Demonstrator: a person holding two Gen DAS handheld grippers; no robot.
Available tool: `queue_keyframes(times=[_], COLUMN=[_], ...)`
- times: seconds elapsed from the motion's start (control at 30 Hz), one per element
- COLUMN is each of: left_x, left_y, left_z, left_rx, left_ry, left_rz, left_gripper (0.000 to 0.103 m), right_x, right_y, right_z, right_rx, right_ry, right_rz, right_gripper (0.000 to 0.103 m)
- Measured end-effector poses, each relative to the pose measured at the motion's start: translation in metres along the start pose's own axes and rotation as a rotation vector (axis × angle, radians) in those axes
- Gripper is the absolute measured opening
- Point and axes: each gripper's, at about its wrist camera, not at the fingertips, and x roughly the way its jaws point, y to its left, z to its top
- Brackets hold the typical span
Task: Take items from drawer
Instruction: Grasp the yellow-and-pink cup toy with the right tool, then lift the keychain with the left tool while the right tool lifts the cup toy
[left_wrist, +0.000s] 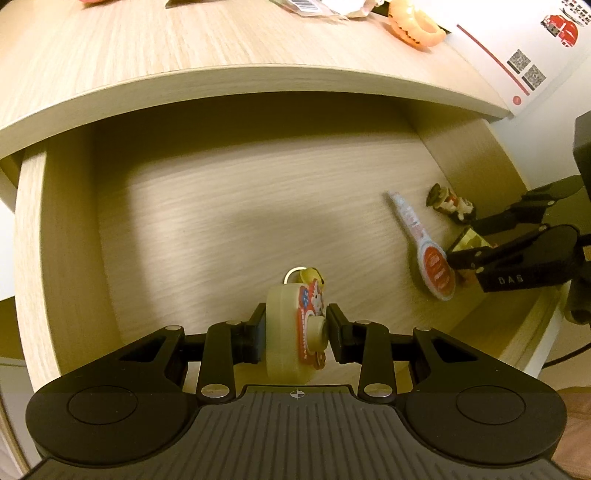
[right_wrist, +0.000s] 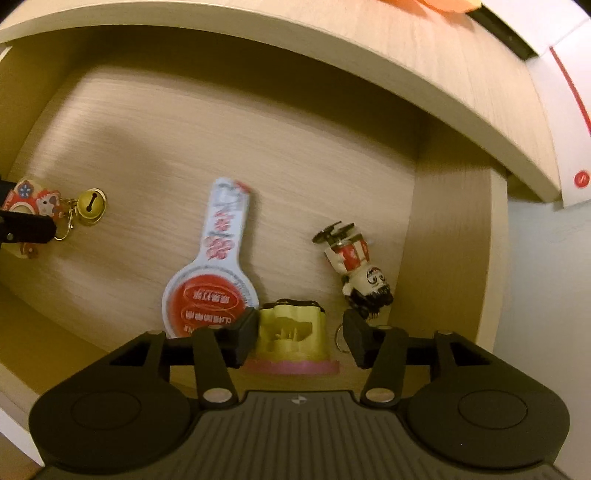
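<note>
Grasp step. Left gripper (left_wrist: 295, 334) clenched on keychain charm (left_wrist: 293, 328) near the drawer (left_wrist: 221, 206) front edge. Right gripper (right_wrist: 300, 338) straddled yellow figurine (right_wrist: 291, 330) near right wall, not visibly clamped. Next: close, lift both onto desk (left_wrist: 184, 40).

left gripper (left_wrist: 295, 332) reaching down, fingers clamped tight on something. right gripper (right_wrist: 301, 338) low too, fingers apart, not quite pinched yet
</note>
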Motion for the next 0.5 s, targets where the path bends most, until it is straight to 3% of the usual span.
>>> queue_keyframes(times=[0.1,0.5], left_x=[0.0,0.001], left_y=[0.001,-0.003], left_z=[0.0,0.002], left_rx=[-0.002,0.006], left_ry=[0.0,0.013], left_rz=[0.002,0.008], left_gripper=[0.037,0.037], right_x=[0.006,-0.014], right_y=[-0.006,0.003], right_z=[0.001,-0.005], right_rx=[0.018,0.024], right_ry=[0.021,-0.065], right_rz=[0.025,0.078], right_gripper=[0.042,0.042])
